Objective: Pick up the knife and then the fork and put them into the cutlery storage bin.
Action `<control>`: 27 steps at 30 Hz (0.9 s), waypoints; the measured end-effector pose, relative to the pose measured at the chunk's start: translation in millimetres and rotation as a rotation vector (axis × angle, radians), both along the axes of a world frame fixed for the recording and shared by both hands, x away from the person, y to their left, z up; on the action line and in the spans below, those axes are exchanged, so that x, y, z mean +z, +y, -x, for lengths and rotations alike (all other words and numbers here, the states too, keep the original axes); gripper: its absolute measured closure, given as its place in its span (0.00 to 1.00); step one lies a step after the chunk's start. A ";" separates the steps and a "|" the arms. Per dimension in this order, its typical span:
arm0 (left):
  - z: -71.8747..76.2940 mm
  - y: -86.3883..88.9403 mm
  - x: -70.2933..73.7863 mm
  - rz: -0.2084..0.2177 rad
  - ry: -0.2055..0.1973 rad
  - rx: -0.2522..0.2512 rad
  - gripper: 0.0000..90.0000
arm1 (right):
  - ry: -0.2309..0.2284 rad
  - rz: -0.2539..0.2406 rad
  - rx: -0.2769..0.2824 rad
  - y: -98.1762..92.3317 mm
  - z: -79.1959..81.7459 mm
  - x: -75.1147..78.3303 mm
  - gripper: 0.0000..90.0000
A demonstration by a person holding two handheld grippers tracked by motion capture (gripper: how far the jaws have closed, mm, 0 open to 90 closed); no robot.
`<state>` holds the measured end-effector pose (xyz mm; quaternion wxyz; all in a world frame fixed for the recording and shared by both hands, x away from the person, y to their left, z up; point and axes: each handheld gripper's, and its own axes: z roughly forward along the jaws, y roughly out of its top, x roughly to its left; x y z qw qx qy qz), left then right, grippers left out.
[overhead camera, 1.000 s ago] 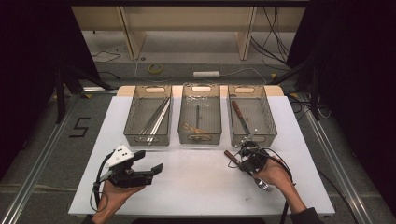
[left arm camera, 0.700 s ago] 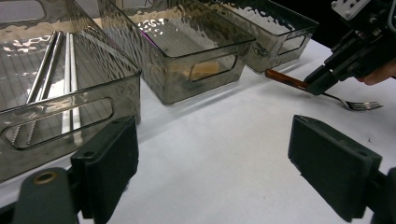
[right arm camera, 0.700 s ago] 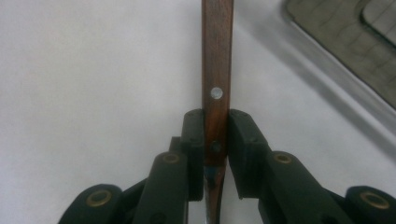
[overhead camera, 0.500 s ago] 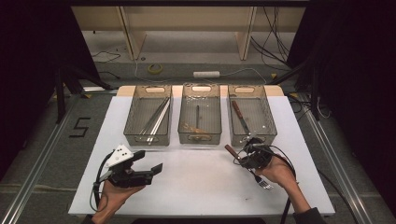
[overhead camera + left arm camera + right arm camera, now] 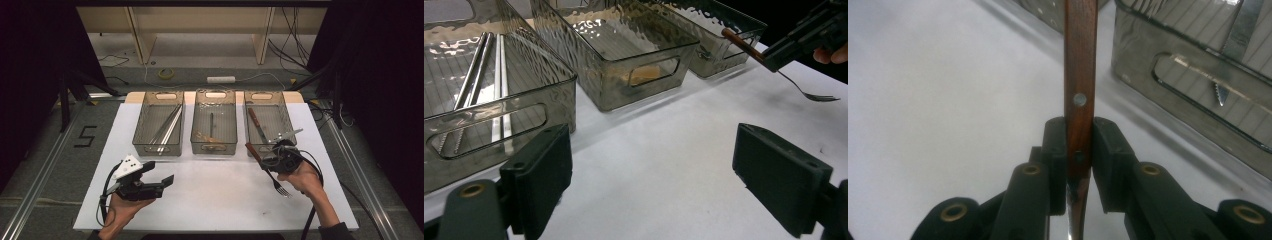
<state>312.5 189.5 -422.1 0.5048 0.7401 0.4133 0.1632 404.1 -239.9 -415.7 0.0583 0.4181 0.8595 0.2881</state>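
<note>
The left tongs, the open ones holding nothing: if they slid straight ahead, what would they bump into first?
Probably the middle clear plastic bin: the left tongs point across bare white table toward its near wall, though depth is hard to judge.

In the right gripper view the fork (image 5: pixel 1079 90) handle runs off the top edge, and its lower end is hidden between the fingers (image 5: pixel 1055 160). In the left gripper view the left bin (image 5: pixel 499 95) is cut by the edge. In the high view the middle bin (image 5: pixel 214 125) holds items too small to identify.
</note>
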 end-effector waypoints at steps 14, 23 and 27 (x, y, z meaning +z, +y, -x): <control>-0.2 0.4 -0.3 0.003 -0.003 0.008 0.17 | -0.080 -0.113 -0.071 -17.3 -17.3 23.4 0.86; -0.4 0.6 -0.4 0.003 -0.003 0.010 0.17 | -0.125 -0.182 -0.133 -30.7 -32.6 42.4 0.86; -0.6 1.2 -0.4 0.005 -0.003 0.010 0.17 | -0.143 -0.185 -0.150 -30.8 -41.3 47.8 0.86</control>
